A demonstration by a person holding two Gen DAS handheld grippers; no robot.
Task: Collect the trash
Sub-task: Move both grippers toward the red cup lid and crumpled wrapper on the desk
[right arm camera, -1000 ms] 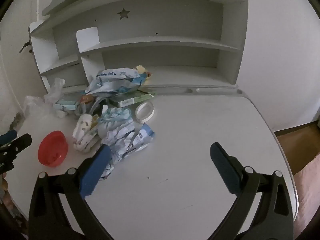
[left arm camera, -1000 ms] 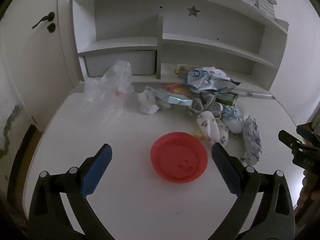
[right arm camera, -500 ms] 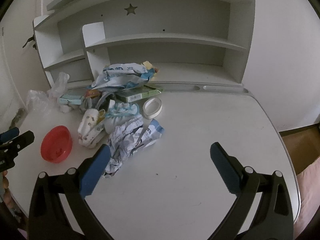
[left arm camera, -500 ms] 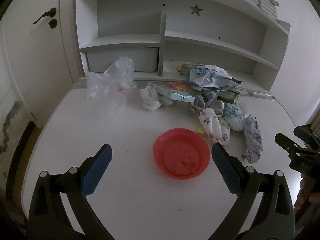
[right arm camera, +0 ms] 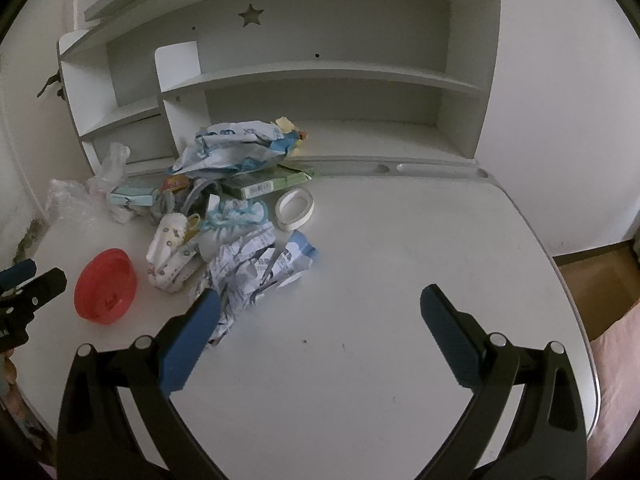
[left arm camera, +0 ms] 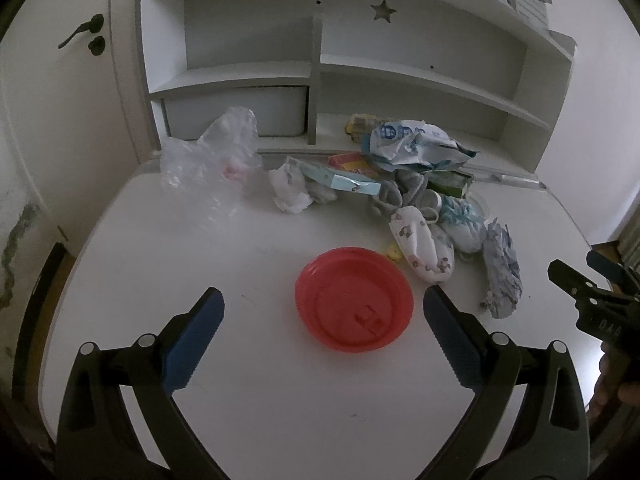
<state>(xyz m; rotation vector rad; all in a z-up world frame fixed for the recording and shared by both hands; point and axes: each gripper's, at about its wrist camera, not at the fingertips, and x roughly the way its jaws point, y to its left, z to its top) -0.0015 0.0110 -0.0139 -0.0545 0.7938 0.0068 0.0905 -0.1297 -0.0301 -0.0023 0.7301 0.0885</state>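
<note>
A red plastic lid (left arm camera: 354,300) (right arm camera: 105,285) lies on the white desk, just ahead of my open left gripper (left arm camera: 323,300) and between its blue pads. Behind it sits a heap of trash: crumpled printed wrappers (left arm camera: 501,268) (right arm camera: 252,268), a blue-white bag (left arm camera: 416,142) (right arm camera: 236,148), a green box (right arm camera: 268,183), a tape roll (right arm camera: 294,209), a crumpled tissue (left arm camera: 289,192) and a clear plastic bag (left arm camera: 212,160). My right gripper (right arm camera: 320,312) is open and empty over bare desk, its left pad next to the printed wrappers.
A white shelf unit (left arm camera: 320,80) (right arm camera: 320,92) with a star cut-out stands along the desk's back edge. A door with a dark handle (left arm camera: 80,36) is at the left. The desk's rounded right edge (right arm camera: 560,280) drops to a wooden floor.
Both grippers have drawn slightly nearer to the desk and the heap; the lid now sits closer between the left pads. Nothing has been gripped.
</note>
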